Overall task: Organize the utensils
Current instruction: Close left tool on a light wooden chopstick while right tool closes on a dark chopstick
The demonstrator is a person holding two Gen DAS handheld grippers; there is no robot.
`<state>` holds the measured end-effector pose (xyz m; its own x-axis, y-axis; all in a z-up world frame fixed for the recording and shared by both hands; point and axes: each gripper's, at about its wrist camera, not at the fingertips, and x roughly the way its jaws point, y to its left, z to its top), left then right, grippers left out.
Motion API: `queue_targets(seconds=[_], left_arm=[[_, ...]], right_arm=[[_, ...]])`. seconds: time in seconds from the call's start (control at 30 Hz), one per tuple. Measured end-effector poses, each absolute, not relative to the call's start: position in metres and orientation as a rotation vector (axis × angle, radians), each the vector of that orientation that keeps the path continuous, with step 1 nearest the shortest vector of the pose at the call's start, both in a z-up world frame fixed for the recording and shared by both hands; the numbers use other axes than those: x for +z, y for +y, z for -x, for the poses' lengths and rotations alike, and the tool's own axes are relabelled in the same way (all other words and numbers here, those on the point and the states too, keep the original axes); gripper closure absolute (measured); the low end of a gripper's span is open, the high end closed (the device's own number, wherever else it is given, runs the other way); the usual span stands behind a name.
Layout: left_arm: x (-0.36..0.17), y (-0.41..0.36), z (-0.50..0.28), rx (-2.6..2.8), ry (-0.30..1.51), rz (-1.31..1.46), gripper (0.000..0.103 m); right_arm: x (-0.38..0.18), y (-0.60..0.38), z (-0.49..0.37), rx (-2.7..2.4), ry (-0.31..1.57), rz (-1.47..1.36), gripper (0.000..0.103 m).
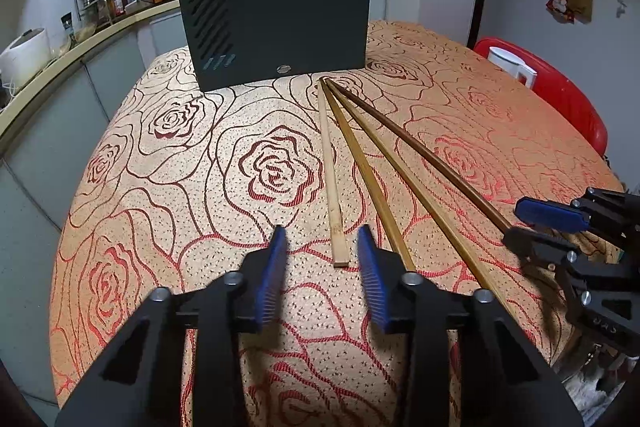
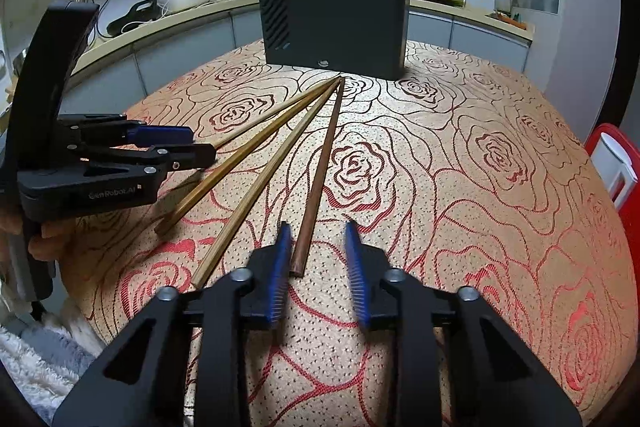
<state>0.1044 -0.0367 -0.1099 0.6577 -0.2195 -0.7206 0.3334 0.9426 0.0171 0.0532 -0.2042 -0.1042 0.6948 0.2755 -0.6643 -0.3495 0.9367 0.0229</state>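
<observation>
Four chopsticks are lying on the tabletop point(image 1: 160, 155), which is wearing a tan cloth printed with red roses. Their far tips are converging just in front of the dark utensil holder point(image 1: 276, 35), and their near ends are fanning out toward the cameras.

From left to right in the left wrist view, they are the pale chopstick point(image 1: 331, 179), two golden-brown chopsticks point(image 1: 368, 183) and the dark brown chopstick point(image 1: 420, 159). The holder is standing upright at the far side of the cloth. More chopsticks are leaning inside it, at its left and right ends.

The left tool point(image 1: 322, 231) is hovering over the near end of the pale chopstick. Its blue pads point(image 1: 276, 267) are standing apart. The chopstick end is lying between them, nearer the right pad. No contact is showing.

The right tool point(image 2: 316, 227) is positioned over the near end of the dark brown chopstick point(image 2: 316, 187). Its pads are also standing apart. The chopstick end is lying just beside the left pad point(image 2: 282, 259); whether they are touching cannot be told.

In the right wrist view, a hand point(image 2: 48, 235) is holding the left tool's body at the left edge. A red chair point(image 1: 568, 95) carrying a white jug point(image 1: 508, 63) is standing beyond the right side of the tabletop.
</observation>
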Motion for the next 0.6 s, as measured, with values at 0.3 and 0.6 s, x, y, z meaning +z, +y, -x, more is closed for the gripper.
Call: queue_targets(seconds=[0.3,0.6], left_arm=[[-0.109,-0.034,-0.106,-0.321,0.795,-0.14,0.096],[-0.078,-0.021,-0.103,-0.3,0.732,-0.138,0.096]], right_arm=[[-0.104,-0.206,-0.057,0.34,0.722,0.104,0.094],[-0.086,-0.223,-0.065,0.339,0.731,0.017,0.095]])
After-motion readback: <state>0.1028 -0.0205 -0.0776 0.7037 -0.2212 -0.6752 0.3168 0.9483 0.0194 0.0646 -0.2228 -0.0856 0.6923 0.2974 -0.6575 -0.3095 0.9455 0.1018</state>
